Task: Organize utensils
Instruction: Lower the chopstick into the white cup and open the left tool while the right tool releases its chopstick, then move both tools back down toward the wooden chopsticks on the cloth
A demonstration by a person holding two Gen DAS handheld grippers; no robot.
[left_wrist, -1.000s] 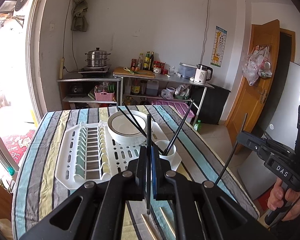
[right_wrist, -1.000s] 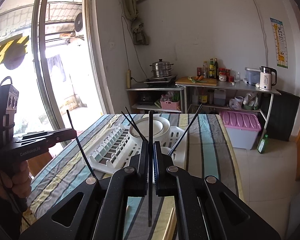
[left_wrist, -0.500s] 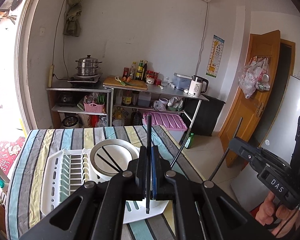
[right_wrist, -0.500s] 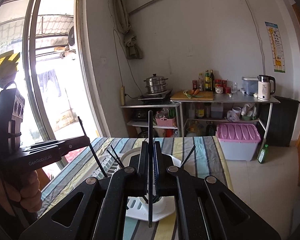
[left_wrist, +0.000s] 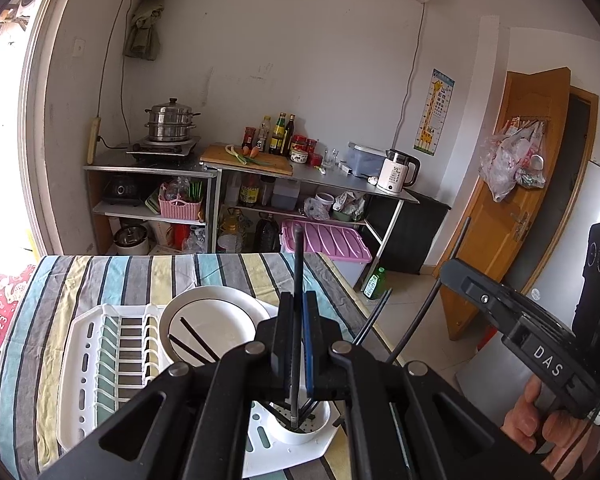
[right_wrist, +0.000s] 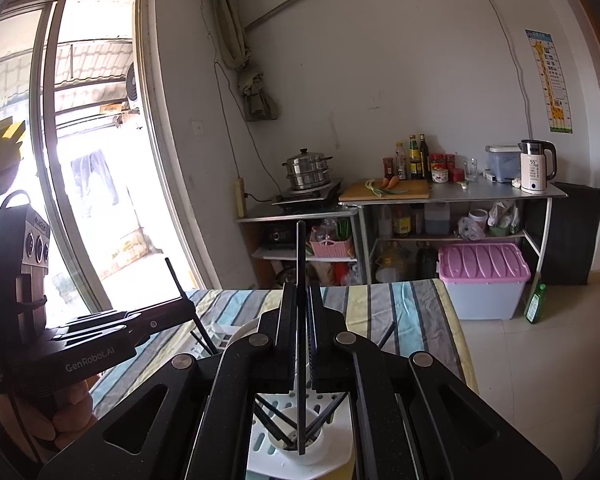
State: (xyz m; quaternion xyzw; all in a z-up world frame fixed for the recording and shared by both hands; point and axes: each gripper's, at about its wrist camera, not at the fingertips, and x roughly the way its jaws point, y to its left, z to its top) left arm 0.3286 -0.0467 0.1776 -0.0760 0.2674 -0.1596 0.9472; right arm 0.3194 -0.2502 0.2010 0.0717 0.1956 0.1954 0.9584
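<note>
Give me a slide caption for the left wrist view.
Left gripper holds a black chopstick upright above the white utensil cup.

Glossy white plastic rack [left_wrist: 100,364], striped cloth tablecloth [left_wrist: 112,272]

left claw [left_wrist: 298,312]: black, silver screws | right claw [right_wrist: 302,304]: black, "DAS" marking

White walls [right_wrist: 400,60], bright window [right_wrist: 92,152], wooden door [left_wrist: 532,168]
</note>
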